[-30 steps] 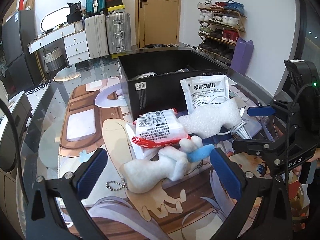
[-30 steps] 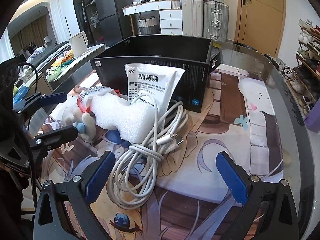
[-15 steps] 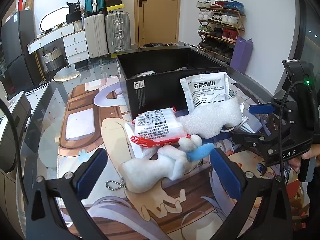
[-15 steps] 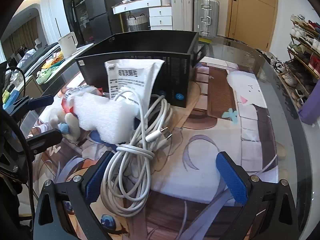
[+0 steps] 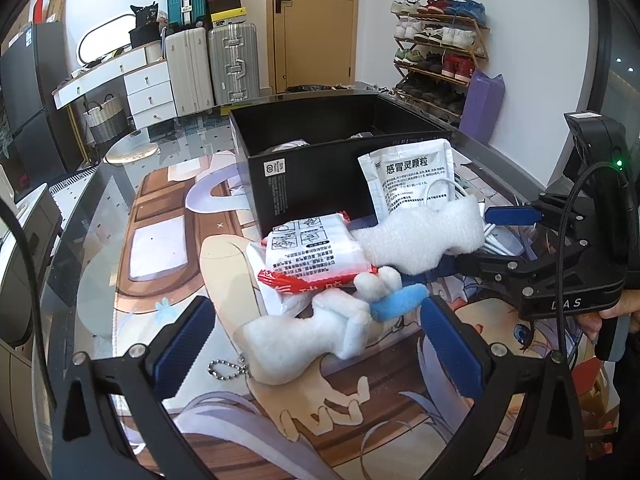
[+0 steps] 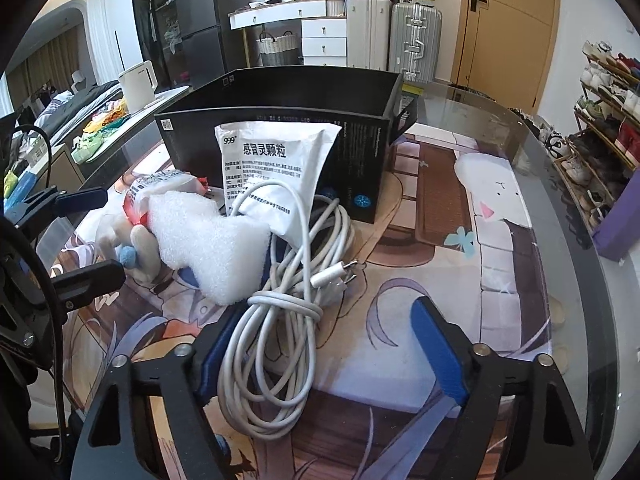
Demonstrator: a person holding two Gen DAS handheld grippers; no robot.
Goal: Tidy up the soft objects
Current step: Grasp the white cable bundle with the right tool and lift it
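Note:
A pile lies in front of a black box on the table. It holds a white plush toy with a blue part, a red-and-white packet, a white foam piece, a white medicine pouch and a coiled white cable. My left gripper is open around the plush toy. My right gripper is open over the cable's near coil, and shows in the left wrist view beside the foam.
The glass table top covers a printed anime mat. Some items lie inside the black box. Suitcases, drawers, a door and a shoe rack stand behind. A purple bag sits past the table's right edge.
My right gripper has moved in toward the pile, so the cable now lies between its fingers. My left gripper has barely moved.

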